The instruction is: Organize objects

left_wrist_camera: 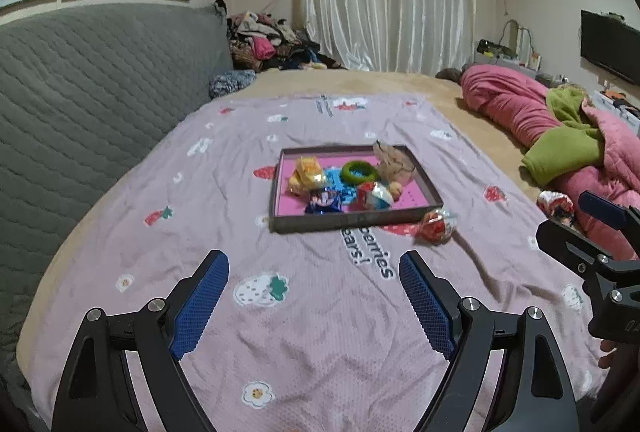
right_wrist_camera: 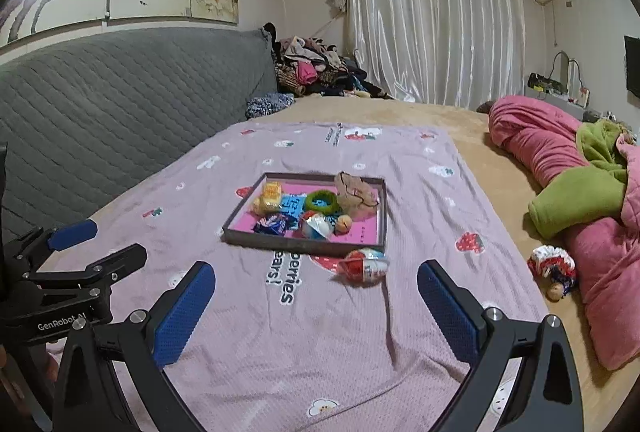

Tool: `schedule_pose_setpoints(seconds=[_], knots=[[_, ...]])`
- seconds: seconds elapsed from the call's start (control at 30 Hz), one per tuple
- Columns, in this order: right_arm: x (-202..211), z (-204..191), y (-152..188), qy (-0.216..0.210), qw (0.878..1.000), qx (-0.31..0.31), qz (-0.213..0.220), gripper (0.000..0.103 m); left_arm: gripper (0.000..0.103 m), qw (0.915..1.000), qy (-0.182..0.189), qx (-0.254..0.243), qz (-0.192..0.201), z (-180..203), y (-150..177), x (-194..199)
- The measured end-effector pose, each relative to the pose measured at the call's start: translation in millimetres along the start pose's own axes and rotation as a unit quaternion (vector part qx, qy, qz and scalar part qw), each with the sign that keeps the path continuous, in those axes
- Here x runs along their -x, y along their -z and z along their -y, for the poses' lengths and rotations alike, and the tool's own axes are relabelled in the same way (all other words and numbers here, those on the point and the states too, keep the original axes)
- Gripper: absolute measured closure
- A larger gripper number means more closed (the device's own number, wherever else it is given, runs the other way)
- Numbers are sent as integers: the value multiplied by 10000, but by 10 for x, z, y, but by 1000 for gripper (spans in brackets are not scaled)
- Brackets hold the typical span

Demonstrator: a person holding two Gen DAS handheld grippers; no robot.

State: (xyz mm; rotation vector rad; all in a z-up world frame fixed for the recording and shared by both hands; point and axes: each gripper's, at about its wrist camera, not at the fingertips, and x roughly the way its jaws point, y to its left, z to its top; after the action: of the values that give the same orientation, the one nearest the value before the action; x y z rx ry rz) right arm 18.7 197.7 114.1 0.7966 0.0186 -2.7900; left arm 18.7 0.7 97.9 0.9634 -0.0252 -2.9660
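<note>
Claws, left claw (left_wrist_camera: 314, 286) and right claw (right_wrist_camera: 316, 298), gape wide and empty while crinkly foil egg (right_wrist_camera: 363, 265) sits centre-frame just outside tray (right_wrist_camera: 304, 246): light, slippery, pinch its middle.

Home bedroom, bed (right_wrist_camera: 460, 120), curtains (right_wrist_camera: 432, 16), quilts (right_wrist_camera: 532, 144)

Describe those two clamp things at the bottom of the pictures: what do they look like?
Each hand-held gripper, left and right, is a black forked frame with silver bolts at its pivots. Its two fingers carry blue, finely dotted rubber pads. White lettering reading GenRobot marks the left one's body in the right wrist view.
</note>
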Motion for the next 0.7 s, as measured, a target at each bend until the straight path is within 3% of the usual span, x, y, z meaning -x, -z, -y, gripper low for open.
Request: schedule_pose_setpoints(seconds=[0.7], knots=[[-403, 105, 388, 144, 9993, -118, -319, 1, 15, 9995, -145, -29, -296, 2, 284, -449]])
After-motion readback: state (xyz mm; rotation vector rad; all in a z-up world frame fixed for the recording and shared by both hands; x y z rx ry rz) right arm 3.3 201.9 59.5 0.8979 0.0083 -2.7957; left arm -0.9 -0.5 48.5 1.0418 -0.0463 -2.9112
